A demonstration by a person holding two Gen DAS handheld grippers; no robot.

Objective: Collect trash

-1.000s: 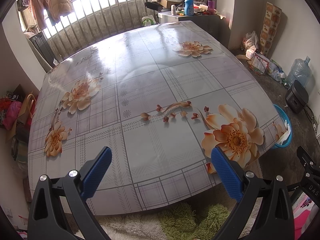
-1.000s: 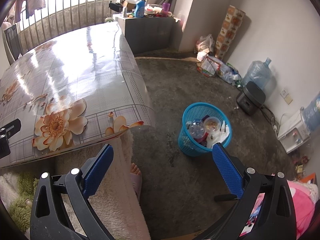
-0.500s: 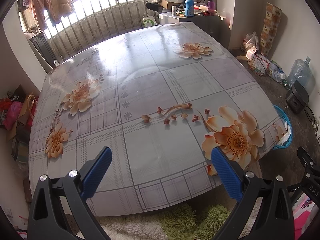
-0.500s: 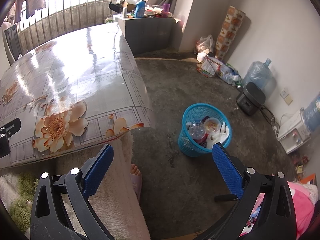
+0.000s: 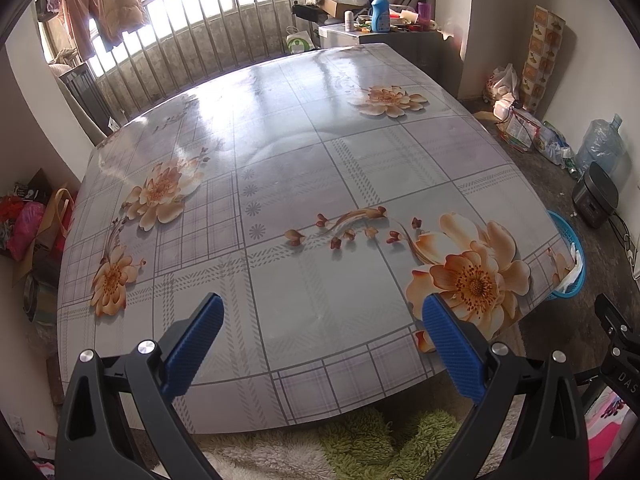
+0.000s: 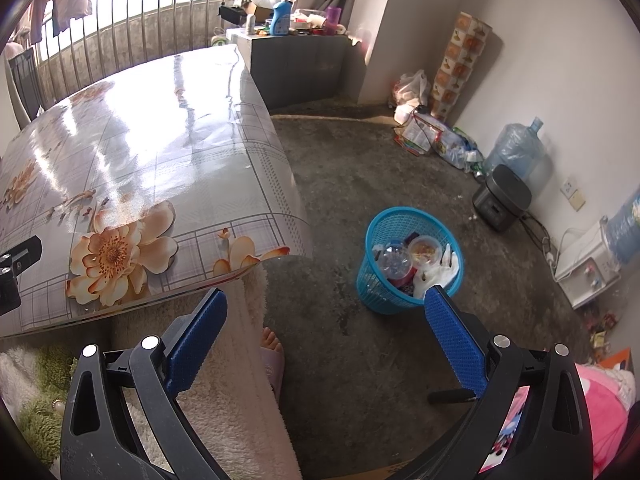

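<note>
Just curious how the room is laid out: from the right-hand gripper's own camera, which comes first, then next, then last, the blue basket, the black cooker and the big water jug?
From the right gripper:
1. Blue basket, on the floor just ahead, beside the right finger.
2. Black cooker, farther right, near the wall.
3. Water jug, behind the cooker, against the wall.

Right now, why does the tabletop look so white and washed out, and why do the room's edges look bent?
Left wrist view: daylight from the barred window glares off the glossy table, fading its far pattern. Right wrist view: the same glare blows the tabletop to white, while the blue basket on the floor stays clear. Both views: the fisheye lens bows straight edges and darkens the corners.
</note>
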